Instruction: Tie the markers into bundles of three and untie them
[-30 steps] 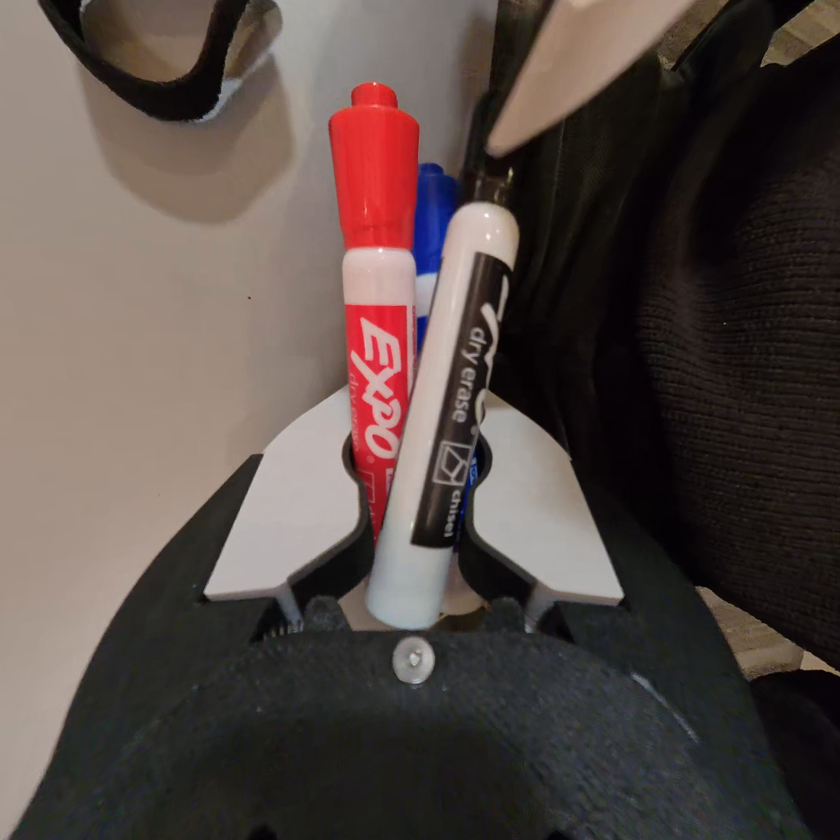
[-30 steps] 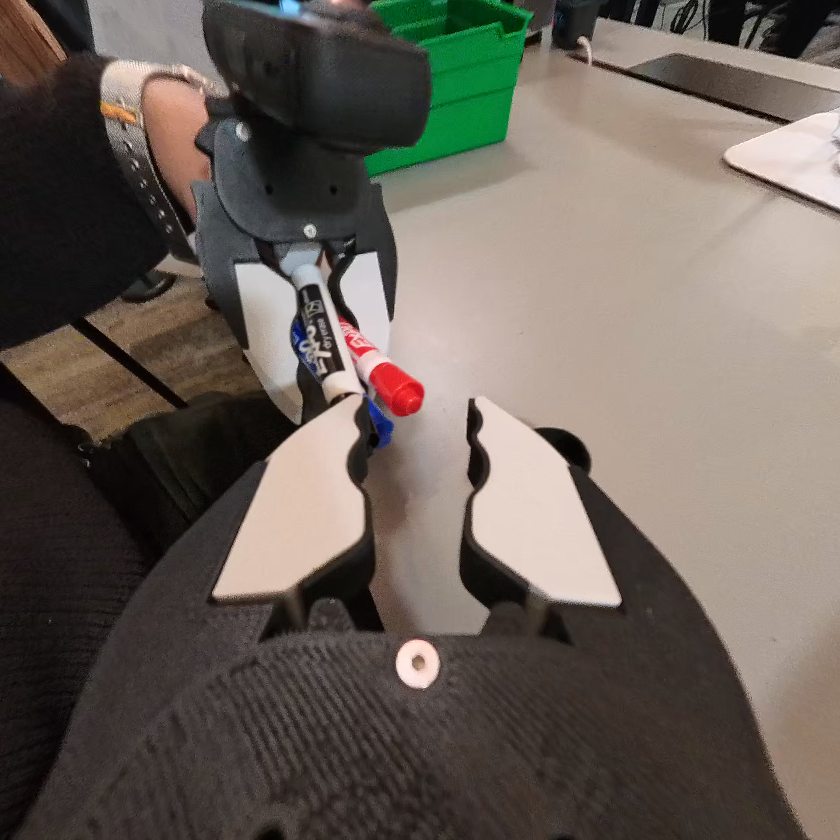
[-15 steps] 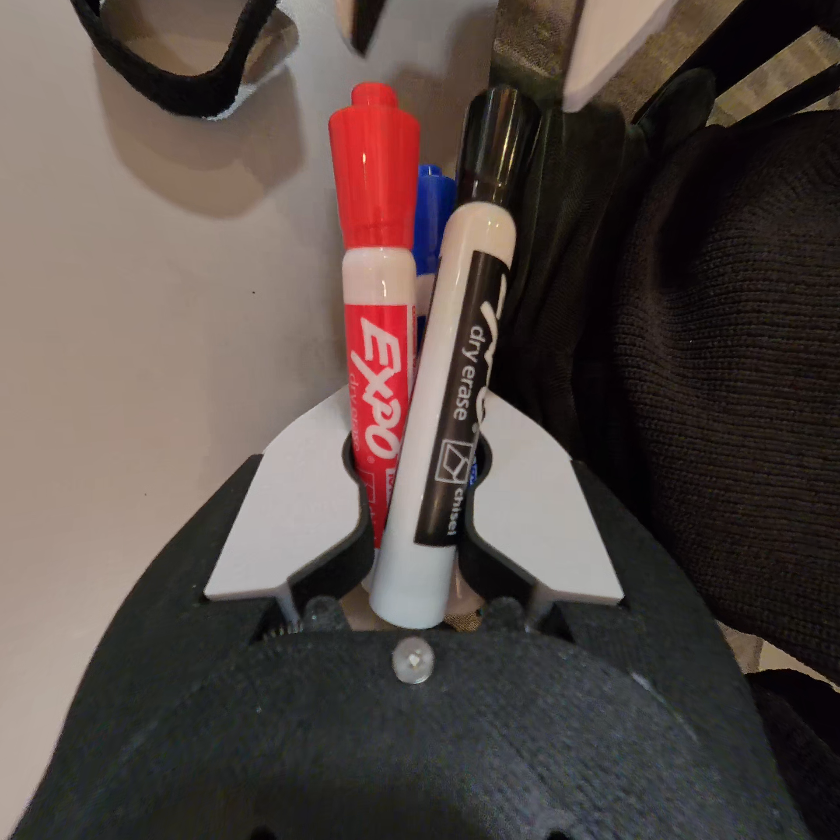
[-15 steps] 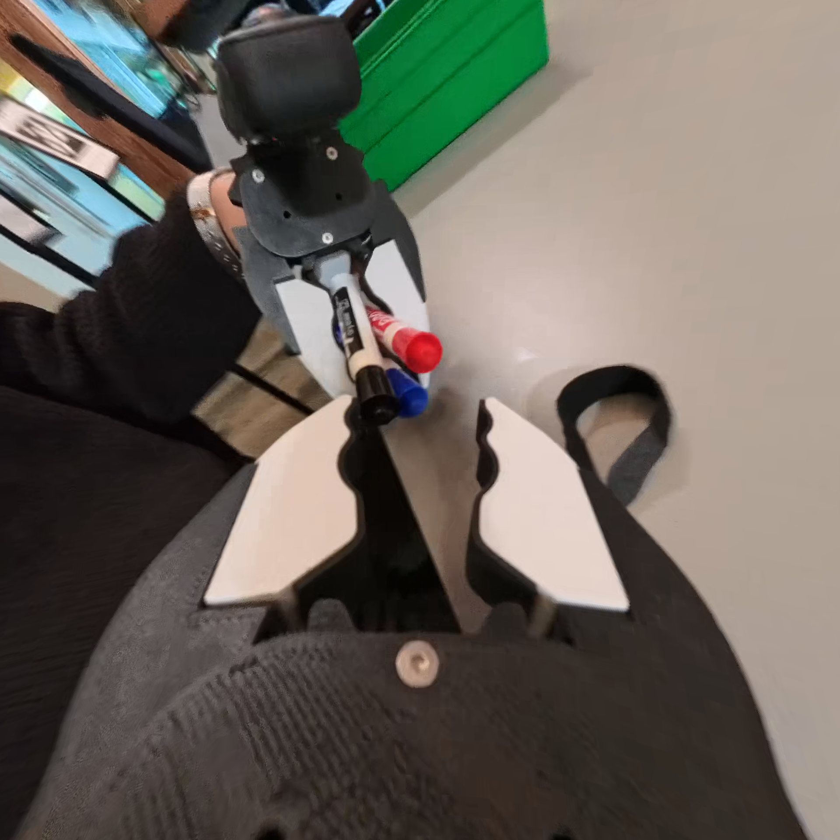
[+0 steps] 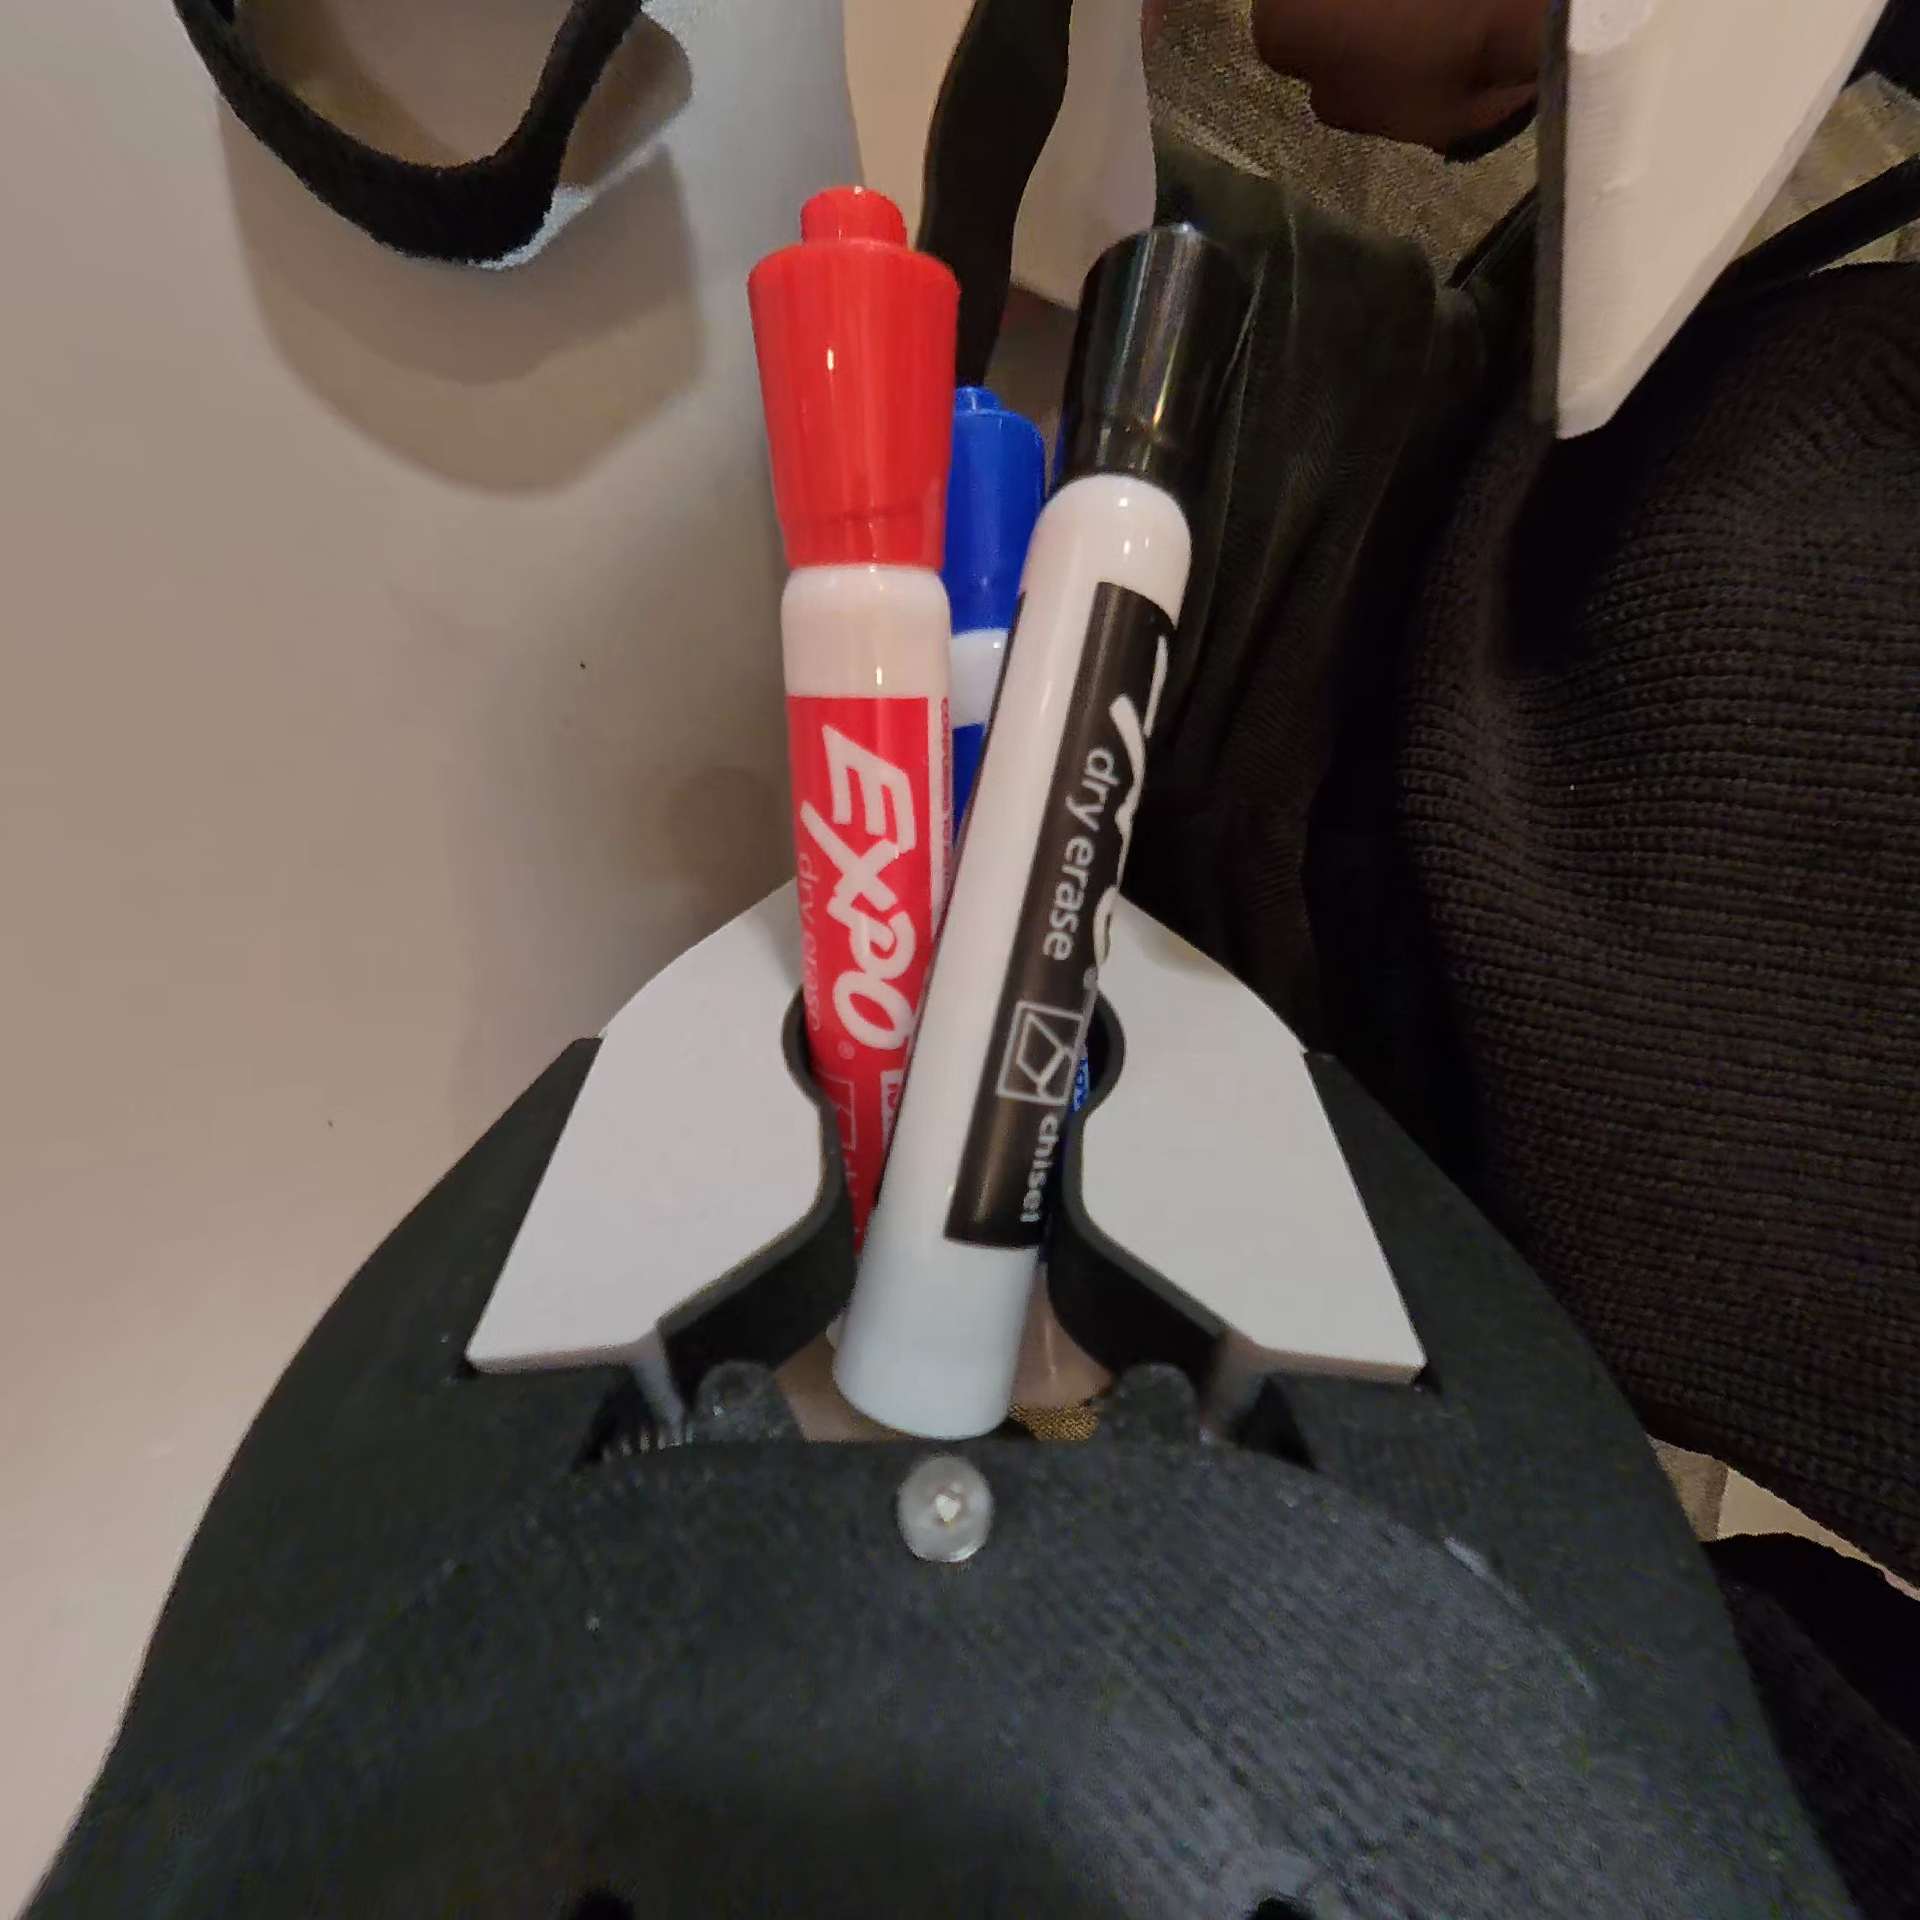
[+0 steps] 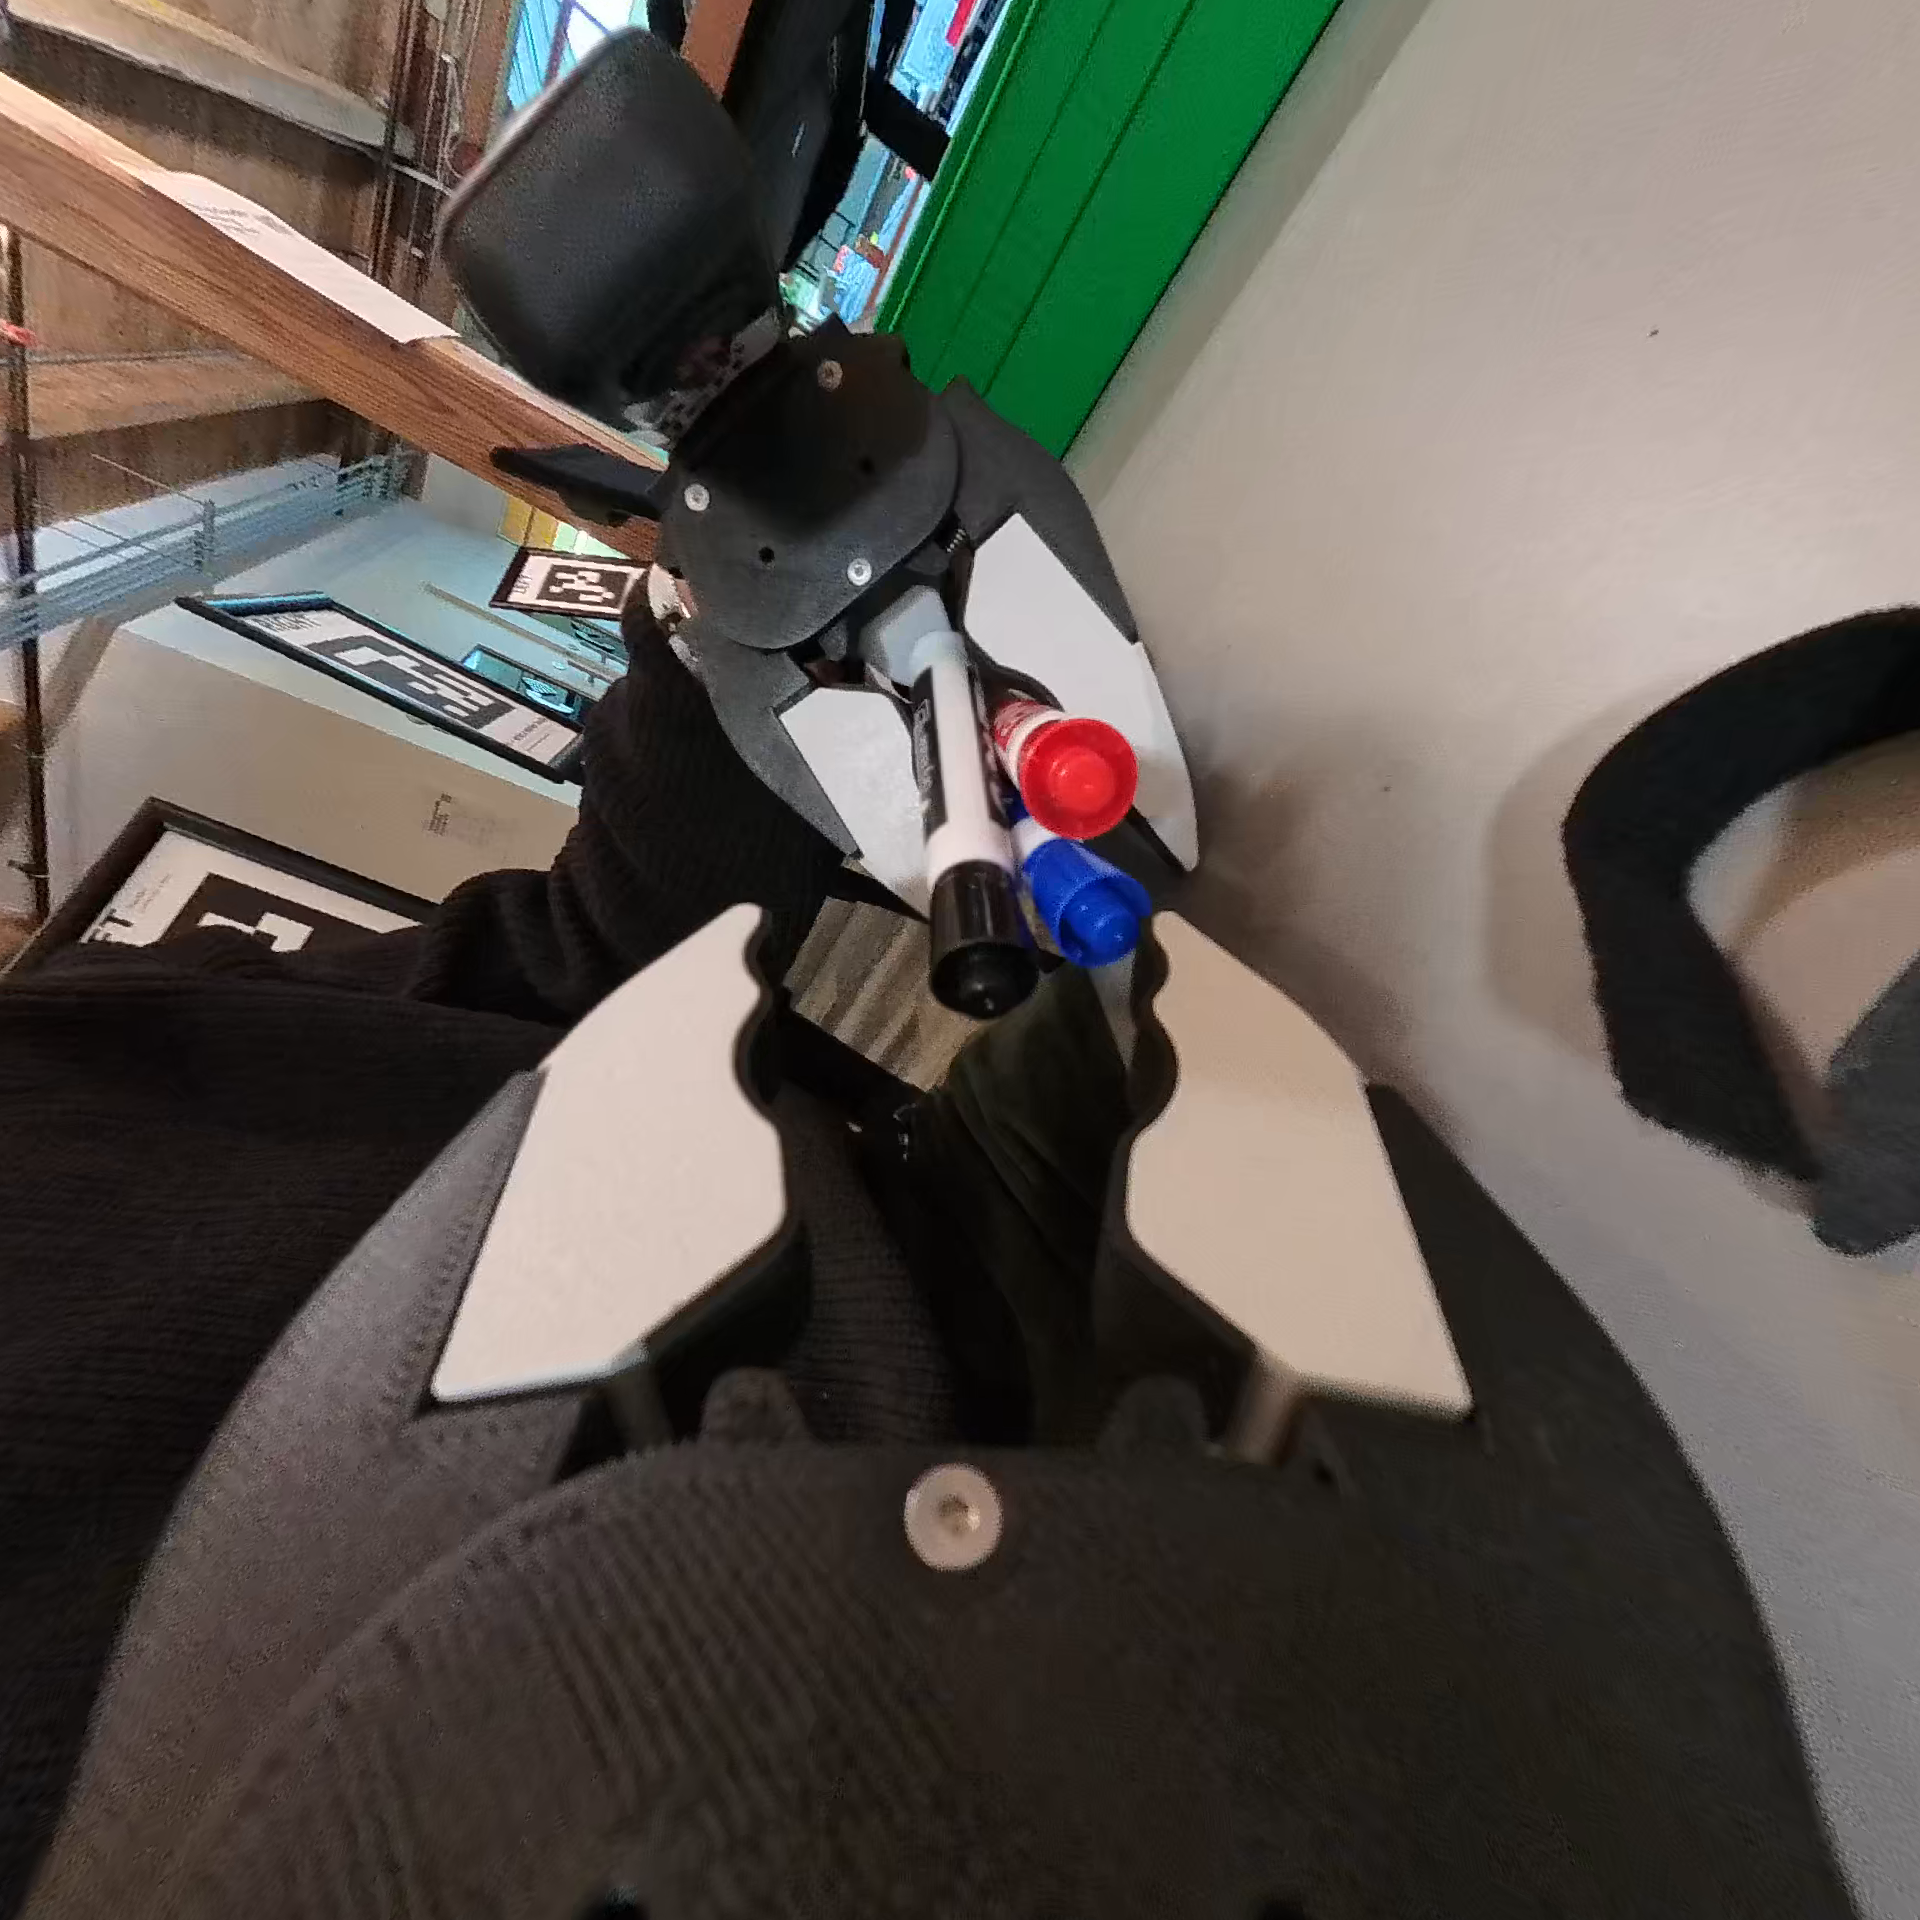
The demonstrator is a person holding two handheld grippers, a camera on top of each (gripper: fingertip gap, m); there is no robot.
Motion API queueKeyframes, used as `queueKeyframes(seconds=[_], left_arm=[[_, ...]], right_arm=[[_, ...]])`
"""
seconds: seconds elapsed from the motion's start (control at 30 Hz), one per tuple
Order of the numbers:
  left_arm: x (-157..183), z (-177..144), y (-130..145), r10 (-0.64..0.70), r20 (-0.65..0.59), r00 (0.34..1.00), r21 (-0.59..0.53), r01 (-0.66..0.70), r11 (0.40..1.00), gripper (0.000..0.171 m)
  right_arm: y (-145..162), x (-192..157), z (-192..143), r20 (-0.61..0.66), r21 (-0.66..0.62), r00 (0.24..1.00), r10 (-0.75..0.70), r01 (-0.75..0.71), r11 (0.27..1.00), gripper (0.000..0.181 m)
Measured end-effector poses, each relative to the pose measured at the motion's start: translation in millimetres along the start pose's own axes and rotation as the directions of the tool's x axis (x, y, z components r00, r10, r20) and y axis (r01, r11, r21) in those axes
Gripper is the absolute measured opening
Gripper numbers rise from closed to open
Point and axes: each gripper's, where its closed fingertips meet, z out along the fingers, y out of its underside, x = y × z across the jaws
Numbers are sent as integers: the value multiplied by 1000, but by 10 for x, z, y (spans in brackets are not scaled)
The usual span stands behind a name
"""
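My left gripper (image 5: 961, 920) is shut on three dry-erase markers standing side by side: red (image 5: 862, 623), blue (image 5: 992, 520) half hidden behind, and black (image 5: 1081, 779) leaning across the front. In the right wrist view the left gripper (image 6: 1023, 831) points these markers at my right gripper (image 6: 956, 930), which is open and empty. The black cap (image 6: 977, 940) and blue cap (image 6: 1091, 909) lie just between its fingertips; the red cap (image 6: 1075, 774) sits a little farther off. One of its white fingers (image 5: 1704, 208) shows in the left wrist view.
A black strap loop (image 6: 1704, 935) lies on the grey table (image 6: 1558, 416), also seen in the left wrist view (image 5: 416, 177). A green bin (image 6: 1091, 187) stands farther back. A person's black knit sleeve (image 6: 312, 1091) and clothing (image 5: 1662, 831) are beside the table edge. My right fingertips sit around 8 cm from my left ones.
My right gripper has rolled over and moved in, so its open fingers now flank the marker caps. The left gripper still holds the three markers the same way.
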Motion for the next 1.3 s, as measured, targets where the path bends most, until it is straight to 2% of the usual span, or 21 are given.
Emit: queueKeyframes(seconds=[0.1, 0.27, 0.57, 0.9, 1.07, 1.13, 1.17, 1.23, 1.3], left_arm=[[-1, 0, -2, -3, 3, 1000, -4, 3, 1000, 46], [-3, 1, -3, -2, 12, 1000, -12, 2, 1000, 46], [-8, 9, 8, 30, 51, 998, -49, -27, 998, 45], [45, 1, 66, 69, 10, 998, -58, -69, 996, 46], [27, -15, 72, 60, 1, 998, -43, -60, 997, 46], [6, -32, 80, 48, -1, 999, -34, -48, 998, 46], [0, -39, 84, 42, -4, 999, -30, -42, 999, 45], [-9, -50, 87, 33, -13, 999, -18, -33, 999, 45], [-9, -52, 86, 25, -26, 999, -6, -25, 1000, 45]], right_arm=[[-39, -24, -20, 9, 26, 1000, -1, 1, 1000, 65], [-174, -115, -95, 101, 109, 993, 55, -66, 992, 59], [-207, -176, -93, 110, 129, 994, 12, -27, 991, 56], [-106, -57, -72, -21, 57, 996, -85, 86, 995, 51], [-267, -62, -214, -80, 133, 982, -169, 179, 975, 51], [-343, -95, -291, -152, 145, 944, -293, 314, 938, 50], [-357, -124, -311, -199, 122, 901, -386, 414, 902, 50], [-315, -183, -295, -284, 14, 754, -593, 621, 783, 48], [-217, -172, -224, -339, -135, 576, -744, 753, 644, 43]])
